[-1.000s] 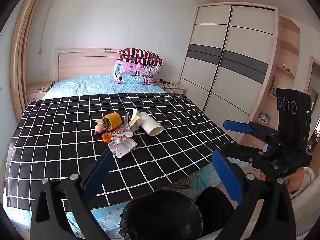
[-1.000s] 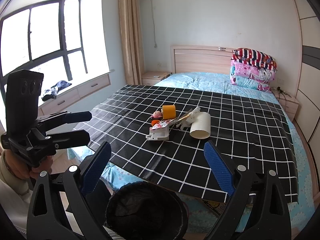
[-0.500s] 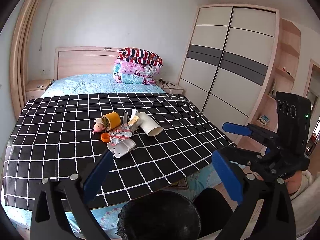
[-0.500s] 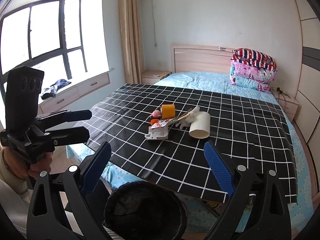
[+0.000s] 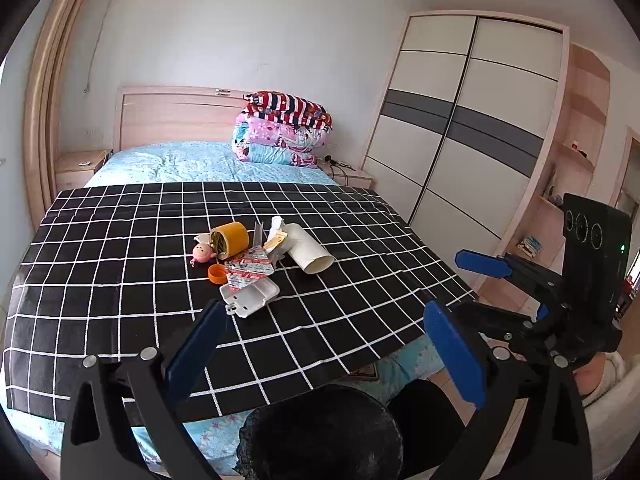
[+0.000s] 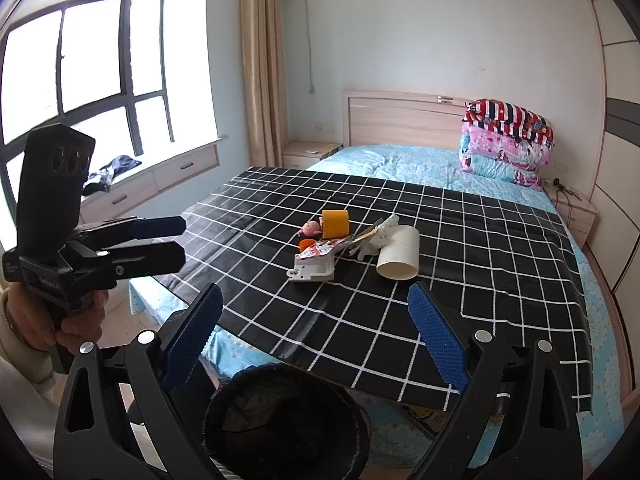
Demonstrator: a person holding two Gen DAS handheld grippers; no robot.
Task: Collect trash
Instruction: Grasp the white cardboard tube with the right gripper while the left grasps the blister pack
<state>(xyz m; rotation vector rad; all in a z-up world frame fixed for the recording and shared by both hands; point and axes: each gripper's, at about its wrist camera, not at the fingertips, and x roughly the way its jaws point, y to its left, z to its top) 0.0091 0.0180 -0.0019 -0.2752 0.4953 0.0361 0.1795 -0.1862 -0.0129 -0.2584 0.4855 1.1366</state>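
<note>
A small heap of trash lies mid-way on the black checked cloth (image 5: pixel 120 280): a white tube (image 5: pixel 308 254), a yellow roll (image 5: pixel 230 236), a pink toy figure (image 5: pixel 202 254), an orange cap (image 5: pixel 217 273), a red-and-white wrapper (image 5: pixel 248 272) and a white plastic box (image 5: pixel 250 296). In the right wrist view I see the same tube (image 6: pixel 400 258), roll (image 6: pixel 335 223) and box (image 6: pixel 314 270). A black-lined bin (image 5: pixel 324 436) (image 6: pixel 280 420) stands below the cloth's near edge. My left gripper (image 5: pixel 326 348) (image 6: pixel 182 242) and right gripper (image 6: pixel 314 340) (image 5: pixel 468 288) hover open and empty above the bin, short of the heap.
Behind the cloth is a bed with a blue sheet (image 5: pixel 192 164) and folded quilts (image 5: pixel 280 132). A sliding wardrobe (image 5: pixel 460 140) is on the right, with a window bench (image 6: pixel 152 176) and curtain (image 6: pixel 260 60) on the left. Hands hold both gripper handles.
Both views drift only slightly. The grippers stay open and the heap lies where it was.
</note>
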